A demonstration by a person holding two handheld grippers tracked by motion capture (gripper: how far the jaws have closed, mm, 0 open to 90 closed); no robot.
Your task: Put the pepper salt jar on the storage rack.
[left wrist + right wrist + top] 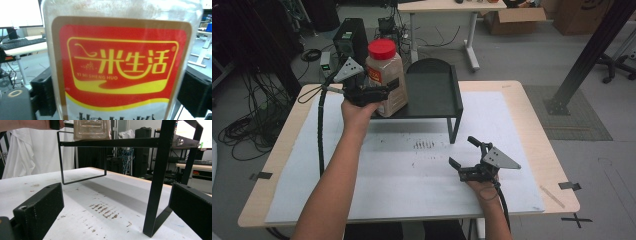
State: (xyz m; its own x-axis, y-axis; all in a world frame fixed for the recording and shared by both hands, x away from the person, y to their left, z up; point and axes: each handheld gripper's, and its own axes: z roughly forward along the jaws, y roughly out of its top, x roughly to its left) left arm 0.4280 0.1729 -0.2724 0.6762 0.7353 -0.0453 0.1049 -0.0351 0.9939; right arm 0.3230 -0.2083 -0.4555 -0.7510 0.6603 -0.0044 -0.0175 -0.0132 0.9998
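Observation:
A clear jar (385, 77) with a red lid and a red-and-yellow label holds pale powder. It is upright at the left end of a black raised shelf (434, 92). My left gripper (388, 91) is shut on the jar's lower body from the left side. In the left gripper view the jar's label (120, 62) is right in front of the camera, with a black jaw pressed on each side. My right gripper (462, 151) rests open on the white sheet before the shelf. In the right gripper view my right gripper (116, 212) faces the shelf's front leg (156, 182), and the jar's base (92, 130) shows on top.
A white sheet (377, 185) with dark smudges covers the wooden table (537, 120). Beyond the far edge are a black computer tower (351, 37), cables on the floor, a desk and cardboard boxes. A slanted black post (587, 55) stands at the right.

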